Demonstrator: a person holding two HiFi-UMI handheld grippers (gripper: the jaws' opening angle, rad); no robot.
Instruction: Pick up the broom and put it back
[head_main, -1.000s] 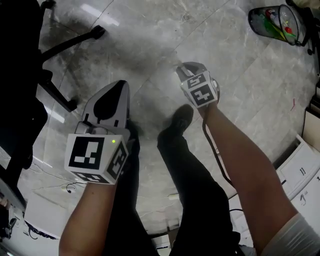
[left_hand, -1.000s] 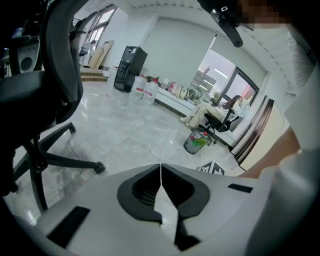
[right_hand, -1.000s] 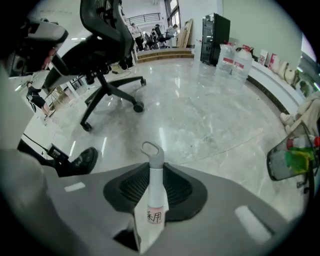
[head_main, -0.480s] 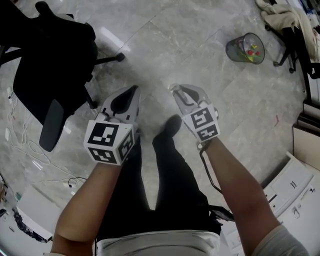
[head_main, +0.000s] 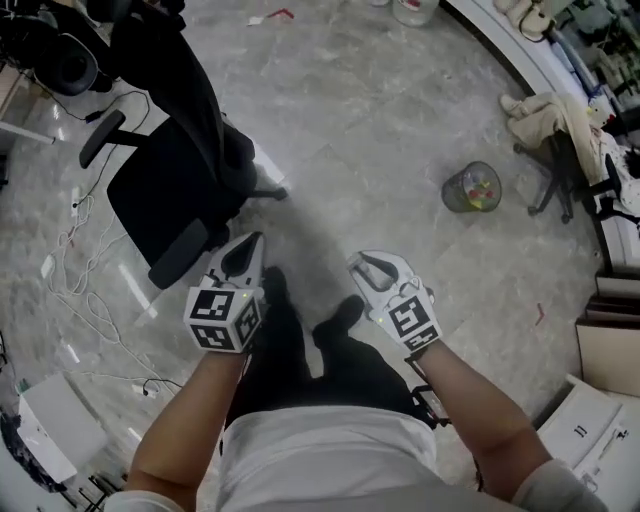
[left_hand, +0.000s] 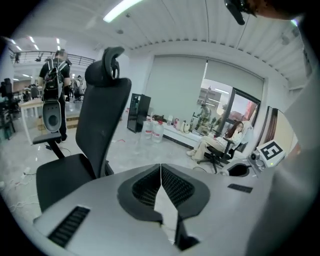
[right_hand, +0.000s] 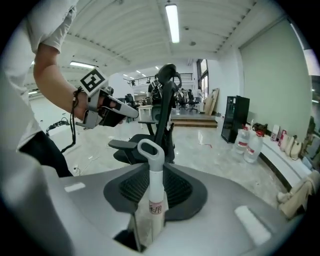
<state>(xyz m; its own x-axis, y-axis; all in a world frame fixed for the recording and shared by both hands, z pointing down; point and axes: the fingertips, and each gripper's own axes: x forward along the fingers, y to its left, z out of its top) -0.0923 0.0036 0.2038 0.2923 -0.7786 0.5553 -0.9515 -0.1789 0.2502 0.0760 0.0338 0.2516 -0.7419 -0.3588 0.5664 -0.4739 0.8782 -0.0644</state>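
The broom shows only as a white handle (right_hand: 151, 172) with a hang loop at its end and a small label, standing upright between the jaws of my right gripper (right_hand: 150, 200), which is shut on it. The broom's head is hidden. In the head view the right gripper (head_main: 366, 264) is held in front of the person's waist, high above the floor. My left gripper (head_main: 249, 243) is level with it on the left, apart from the handle. Its jaws (left_hand: 160, 169) meet at the tip with nothing between them.
A black office chair (head_main: 165, 185) stands just ahead on the left. A mesh waste bin (head_main: 472, 188) is on the grey floor at the right. Cables (head_main: 85, 290) lie at the left, water bottles (right_hand: 249, 142) by the wall, white boxes (head_main: 590, 425) at lower right.
Both grippers have risen a long way from the floor as the person straightened up. The chair and the bin now look smaller and farther below. The right gripper has rolled.
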